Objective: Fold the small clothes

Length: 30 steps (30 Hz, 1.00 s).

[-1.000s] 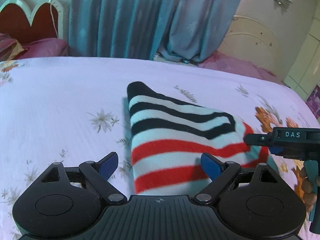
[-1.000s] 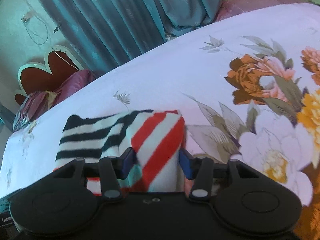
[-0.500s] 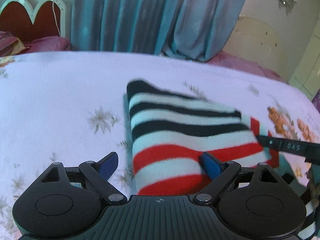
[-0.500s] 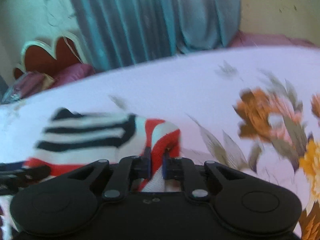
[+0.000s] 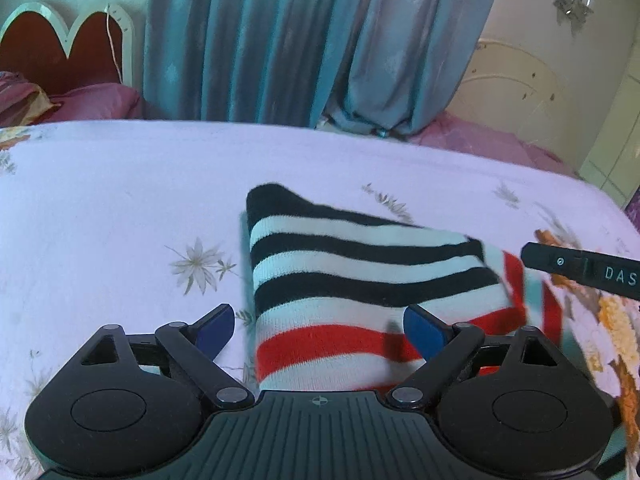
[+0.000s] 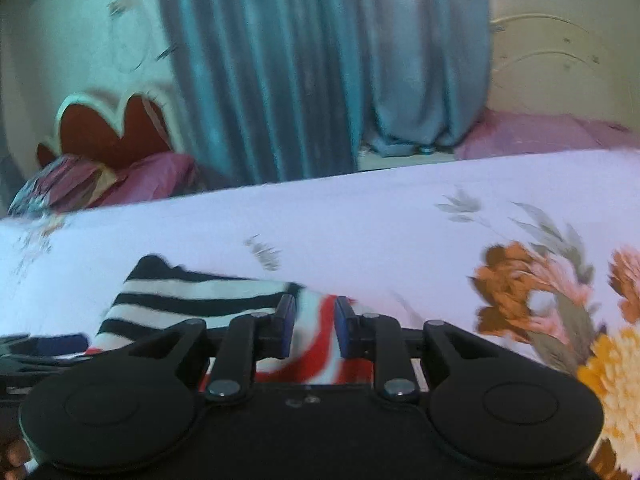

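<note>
The striped knit garment (image 5: 360, 292) lies folded mid-bed on the floral bedsheet (image 5: 120, 200), bare sheet open to its left and beyond. The left gripper (image 5: 318, 326) hovers spread wide over its near red stripes. The right gripper (image 6: 314, 330), clamped shut half a second ago, now stands narrowly parted around a red-striped fold.

Soft, even daylight fills both fisheye views, tinted bluish near the curtain (image 5: 320, 40); corners vignette black, edges bend, and motion blur smears the right wrist view.
</note>
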Available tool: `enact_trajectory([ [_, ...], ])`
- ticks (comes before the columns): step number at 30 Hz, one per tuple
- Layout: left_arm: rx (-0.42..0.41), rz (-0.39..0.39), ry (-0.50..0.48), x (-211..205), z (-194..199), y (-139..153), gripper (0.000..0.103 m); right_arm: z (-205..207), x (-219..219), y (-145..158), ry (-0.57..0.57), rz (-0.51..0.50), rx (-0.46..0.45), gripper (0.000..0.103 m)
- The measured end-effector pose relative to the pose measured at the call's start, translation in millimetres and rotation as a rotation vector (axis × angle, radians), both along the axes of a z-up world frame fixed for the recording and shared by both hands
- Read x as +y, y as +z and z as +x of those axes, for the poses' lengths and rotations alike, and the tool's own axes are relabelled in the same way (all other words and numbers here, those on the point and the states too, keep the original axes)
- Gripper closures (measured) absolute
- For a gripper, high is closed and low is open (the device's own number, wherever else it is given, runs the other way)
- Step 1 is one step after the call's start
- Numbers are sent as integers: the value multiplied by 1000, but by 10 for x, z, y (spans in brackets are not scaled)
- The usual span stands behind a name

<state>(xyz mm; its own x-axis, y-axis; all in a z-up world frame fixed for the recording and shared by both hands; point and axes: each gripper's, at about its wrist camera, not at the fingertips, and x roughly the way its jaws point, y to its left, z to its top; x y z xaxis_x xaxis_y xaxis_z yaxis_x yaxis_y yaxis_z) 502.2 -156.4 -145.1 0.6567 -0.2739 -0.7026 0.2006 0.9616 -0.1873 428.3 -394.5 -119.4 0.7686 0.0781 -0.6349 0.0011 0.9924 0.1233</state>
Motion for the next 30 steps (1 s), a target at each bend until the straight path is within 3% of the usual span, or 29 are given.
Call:
enact_trajectory([
  [5, 60, -32, 43, 46, 145, -166, 12, 195, 107, -183, 1, -9, 67, 86],
  [12, 73, -29, 38, 32, 151, -182, 12, 229, -60, -393, -71, -14, 107, 95],
  [17, 29, 4, 16, 76, -45, -45, 12, 32, -73, -206, -53, 16, 73, 84],
  [25, -9, 14, -12, 57, -405, 129, 12, -434, 92, 45, 13, -6, 9, 83],
  [30, -25, 33, -53, -34, -582, 167, 12, -635, 170, 42, 36, -39, 15, 84],
])
